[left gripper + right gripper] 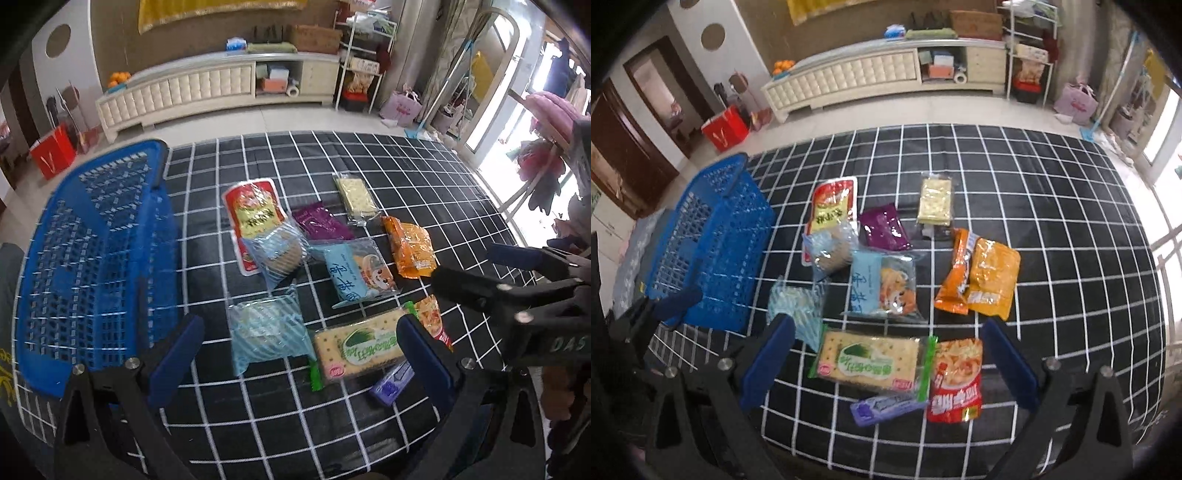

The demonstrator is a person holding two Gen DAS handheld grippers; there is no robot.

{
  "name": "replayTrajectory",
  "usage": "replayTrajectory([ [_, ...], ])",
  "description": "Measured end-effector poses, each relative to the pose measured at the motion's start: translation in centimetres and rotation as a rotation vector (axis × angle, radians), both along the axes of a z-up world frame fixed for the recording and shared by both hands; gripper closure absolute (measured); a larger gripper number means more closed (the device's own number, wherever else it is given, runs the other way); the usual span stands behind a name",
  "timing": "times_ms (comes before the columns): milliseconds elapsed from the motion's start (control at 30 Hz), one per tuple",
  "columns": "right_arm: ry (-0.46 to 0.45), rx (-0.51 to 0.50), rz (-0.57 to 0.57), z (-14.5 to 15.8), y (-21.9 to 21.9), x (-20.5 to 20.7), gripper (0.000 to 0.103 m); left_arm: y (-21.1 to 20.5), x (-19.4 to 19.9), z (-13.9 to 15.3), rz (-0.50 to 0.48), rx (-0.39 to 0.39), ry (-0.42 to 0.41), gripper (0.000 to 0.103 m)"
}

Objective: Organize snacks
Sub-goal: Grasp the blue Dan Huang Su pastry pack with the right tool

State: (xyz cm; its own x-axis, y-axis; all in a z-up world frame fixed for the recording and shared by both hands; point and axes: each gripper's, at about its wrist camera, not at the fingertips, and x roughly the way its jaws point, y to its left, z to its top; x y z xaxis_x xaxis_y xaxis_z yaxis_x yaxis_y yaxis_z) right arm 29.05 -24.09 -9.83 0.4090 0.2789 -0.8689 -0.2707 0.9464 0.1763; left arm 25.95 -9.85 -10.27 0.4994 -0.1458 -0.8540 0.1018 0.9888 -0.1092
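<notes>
Snacks lay scattered on the checked bench (1034,177), all outside the blue basket (713,254) at its left edge. Nearest the right gripper (886,363): cracker pack (868,363), red bag (956,384), purple bar (882,406). Farther off: orange bags (979,277), purple pouch (882,227). Left gripper (301,352) hovered beside the basket. Both sets of jaws spread wide, gripping nothing.
</notes>
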Motion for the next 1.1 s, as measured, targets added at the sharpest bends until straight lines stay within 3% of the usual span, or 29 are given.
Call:
replayTrajectory([
  [100,0.034,-0.028,0.030,-1.2,0.5,1.7,0.000,-0.7,0.8,-1.4,-0.010,0.050,0.026,0.000],
  [300,0.118,-0.060,0.060,-4.2,1.5,4.4,0.000,-0.9,1.9,-4.2,-0.040,0.063,0.104,0.022],
  [667,0.192,-0.135,0.092,-8.8,4.7,7.4,0.001,0.9,2.5,-6.8,0.010,-0.004,0.168,0.022],
  [867,0.247,-0.177,0.101,-11.1,5.4,8.1,0.012,1.1,2.4,-6.8,0.010,-0.033,0.168,0.022],
  [933,0.264,-0.141,0.091,-11.8,5.2,8.2,0.033,1.2,2.2,-6.6,0.013,-0.044,0.174,0.022],
  [1100,0.214,-0.071,0.032,-10.8,3.8,7.0,0.035,1.1,1.7,-5.9,0.002,-0.048,0.174,0.022],
])
